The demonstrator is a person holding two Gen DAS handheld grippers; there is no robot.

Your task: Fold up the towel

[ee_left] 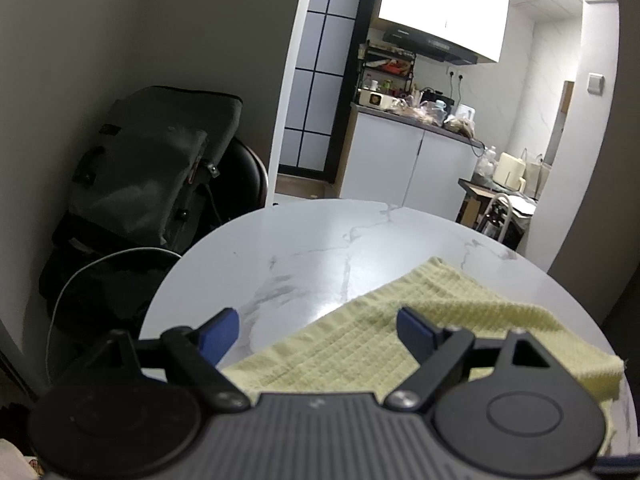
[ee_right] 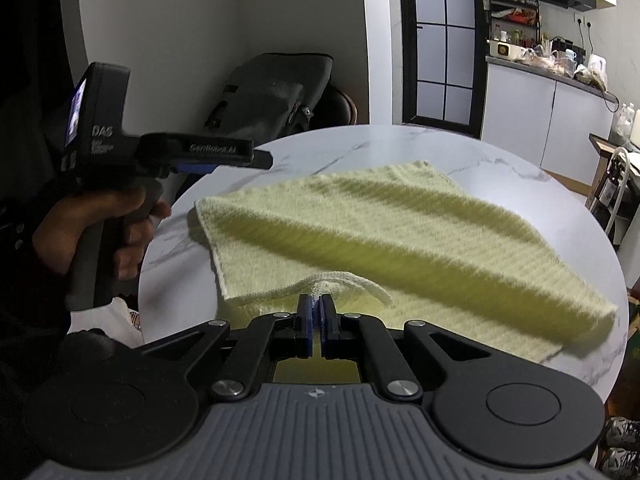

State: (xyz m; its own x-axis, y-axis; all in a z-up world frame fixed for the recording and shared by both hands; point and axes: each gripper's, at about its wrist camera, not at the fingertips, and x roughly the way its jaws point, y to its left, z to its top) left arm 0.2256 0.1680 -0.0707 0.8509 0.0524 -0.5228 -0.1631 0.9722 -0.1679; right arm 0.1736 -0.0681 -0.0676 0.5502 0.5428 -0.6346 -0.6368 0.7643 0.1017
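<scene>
On the round marble table (ee_right: 500, 168) lies the pale yellow towel (ee_right: 360, 216) (partly folded over itself). My right gripper (ee_right: 317, 304) pinches its near corner, fingers clamped together. My left gripper (ee_left: 318, 330) hovers over the towel's left edge, fingers spread apart.

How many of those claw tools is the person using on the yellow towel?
2. The right claw is shut on the near edge of the towel. The left claw is open above the towel's left end, held in the person's hand. No others are in view.
</scene>
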